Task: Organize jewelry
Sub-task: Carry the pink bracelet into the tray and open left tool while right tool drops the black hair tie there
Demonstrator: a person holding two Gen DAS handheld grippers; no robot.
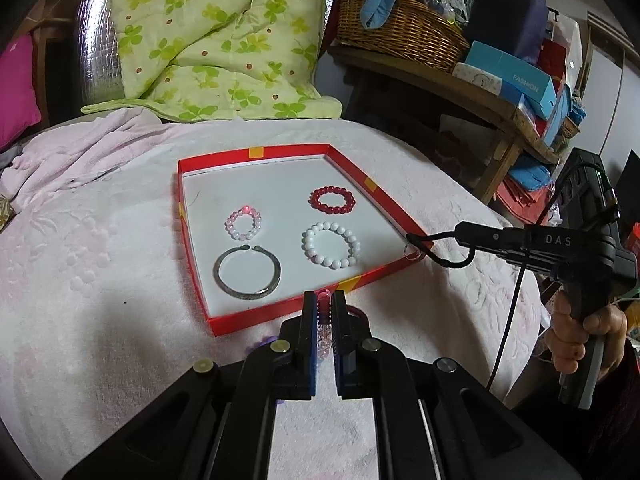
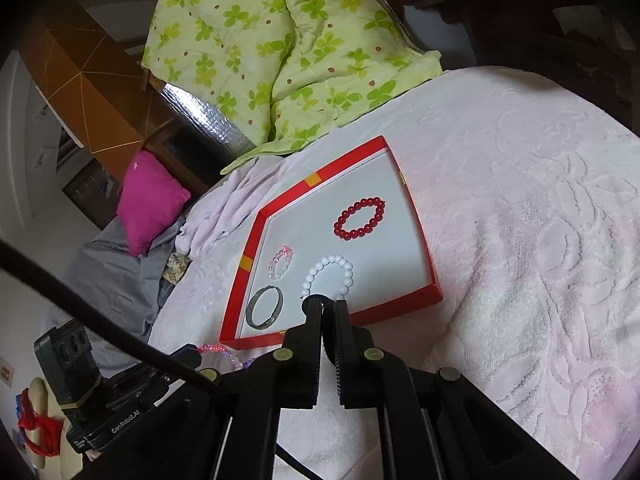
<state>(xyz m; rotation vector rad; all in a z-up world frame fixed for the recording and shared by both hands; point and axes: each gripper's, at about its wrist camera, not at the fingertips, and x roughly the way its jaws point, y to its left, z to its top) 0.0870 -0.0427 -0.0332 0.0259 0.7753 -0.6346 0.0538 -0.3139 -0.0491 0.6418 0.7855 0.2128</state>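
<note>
A shallow red tray (image 1: pixel 390 200) with a white floor lies on the pink bedspread. In it lie a red bead bracelet (image 1: pixel 332 199), a white bead bracelet (image 1: pixel 331 245), a small pink bead bracelet (image 1: pixel 243 223) and a silver bangle (image 1: pixel 246 268). My left gripper (image 1: pixel 324 300) is shut on a pink crystal bead bracelet (image 1: pixel 323 338) just in front of the tray's near rim. My right gripper (image 2: pixel 328 306) is shut with nothing seen between the fingers, at the tray's near right corner. The tray (image 2: pixel 424 236) and the pink crystal bracelet (image 2: pixel 224 354) also show in the right wrist view.
A green clover quilt (image 1: pixel 216 40) lies behind the tray. A wicker basket (image 1: pixel 400 28) and boxes stand on a wooden shelf at the back right. A magenta cushion (image 2: pixel 152 204) lies to the left. The bedspread (image 2: pixel 540 240) spreads right of the tray.
</note>
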